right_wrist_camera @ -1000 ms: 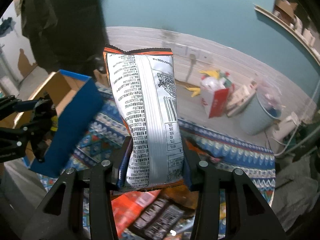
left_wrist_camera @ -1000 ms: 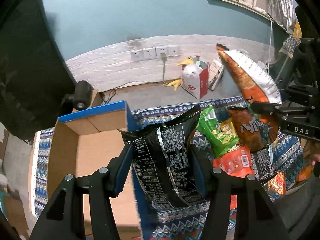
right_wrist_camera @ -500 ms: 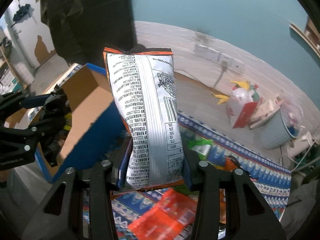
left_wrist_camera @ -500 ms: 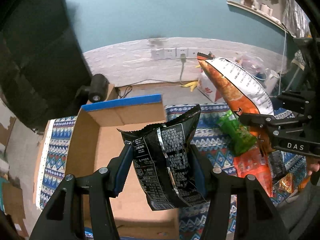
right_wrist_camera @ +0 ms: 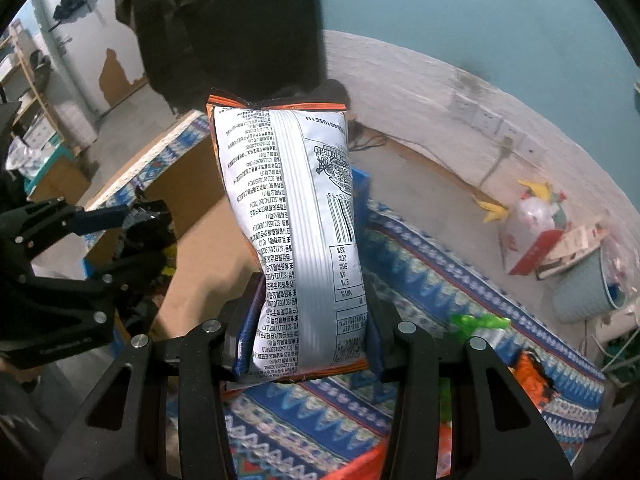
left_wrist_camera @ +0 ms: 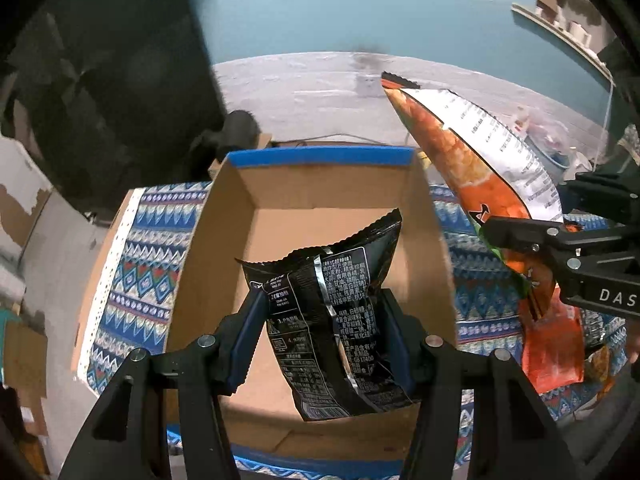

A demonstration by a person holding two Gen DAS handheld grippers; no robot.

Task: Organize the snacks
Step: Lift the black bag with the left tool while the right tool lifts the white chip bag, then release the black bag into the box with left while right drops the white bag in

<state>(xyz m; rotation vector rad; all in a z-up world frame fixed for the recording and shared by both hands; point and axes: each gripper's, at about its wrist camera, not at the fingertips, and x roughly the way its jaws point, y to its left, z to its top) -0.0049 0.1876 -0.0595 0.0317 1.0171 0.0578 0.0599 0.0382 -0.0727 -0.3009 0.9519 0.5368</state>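
My left gripper (left_wrist_camera: 322, 330) is shut on a black snack bag (left_wrist_camera: 334, 320) and holds it upright over the open cardboard box (left_wrist_camera: 224, 240) with a blue-taped rim. The right gripper (right_wrist_camera: 306, 330) is shut on an orange and silver chip bag (right_wrist_camera: 296, 220), its printed back facing the camera. In the left wrist view that chip bag (left_wrist_camera: 472, 148) hangs at the box's right side in the right gripper (left_wrist_camera: 520, 236). The right wrist view shows the left gripper (right_wrist_camera: 120, 236) to the left, over the box (right_wrist_camera: 200, 216).
A blue patterned cloth (left_wrist_camera: 136, 264) covers the table under the box. More snack packets lie to the right: a red one (left_wrist_camera: 554, 352) and a green one (right_wrist_camera: 478, 324). Beyond the table stand a light blue bin (right_wrist_camera: 580, 288), a red carton (right_wrist_camera: 536, 248) and wall sockets (right_wrist_camera: 486, 120).
Both grippers have carried their bags leftward from the snack pile. The black bag now hangs over the box's inside, and the chip bag has come up to the box's right wall.
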